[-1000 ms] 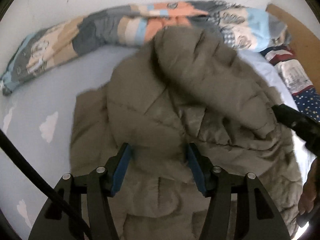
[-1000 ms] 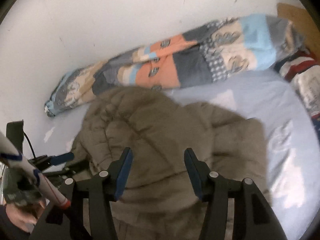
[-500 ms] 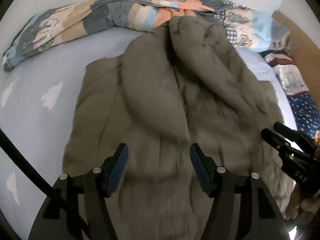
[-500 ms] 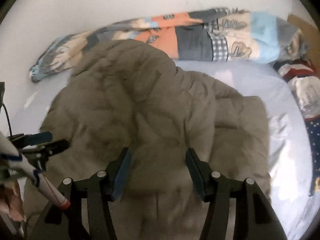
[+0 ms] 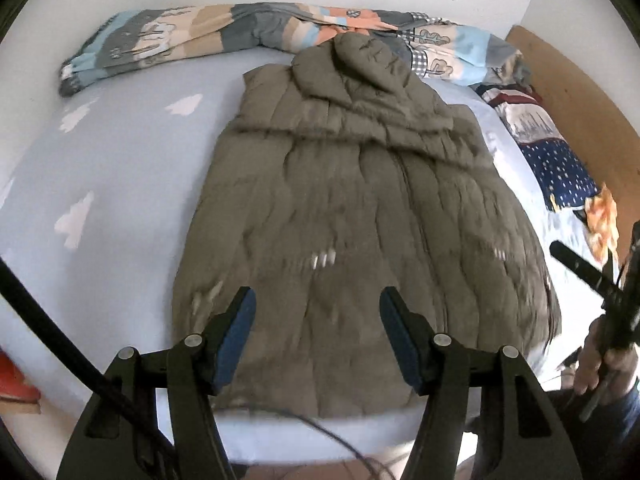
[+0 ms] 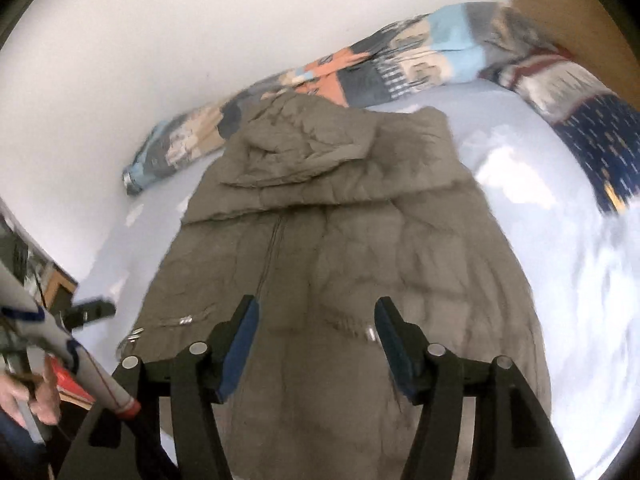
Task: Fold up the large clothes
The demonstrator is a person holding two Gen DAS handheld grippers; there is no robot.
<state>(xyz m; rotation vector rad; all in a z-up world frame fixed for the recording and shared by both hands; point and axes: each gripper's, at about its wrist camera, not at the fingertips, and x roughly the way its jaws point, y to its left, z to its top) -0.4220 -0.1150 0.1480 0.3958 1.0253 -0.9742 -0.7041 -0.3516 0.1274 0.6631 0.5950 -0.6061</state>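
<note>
An olive-grey padded hooded coat [image 5: 352, 200] lies lengthwise on the bed with both sleeves folded in across its chest and its hood at the far end. It also fills the right wrist view [image 6: 340, 264]. My left gripper [image 5: 314, 316] is open and empty above the coat's hem. My right gripper [image 6: 314, 320] is open and empty above the hem too. The right gripper also shows at the right edge of the left wrist view [image 5: 580, 268]. The left gripper's tip shows at the left of the right wrist view [image 6: 90, 312].
The bed has a pale blue sheet [image 5: 120, 168] with white cloud shapes. A rolled patchwork quilt [image 5: 240, 36] lies along the white wall. A navy dotted pillow [image 5: 560, 168] lies at the right by a wooden headboard [image 5: 572, 92]. The bed's near edge [image 5: 280, 440] is below my fingers.
Both grippers have pulled back toward the foot of the bed and away from the coat. The coat, bunched and lifted a second ago, now lies flat with its sleeves folded in.
</note>
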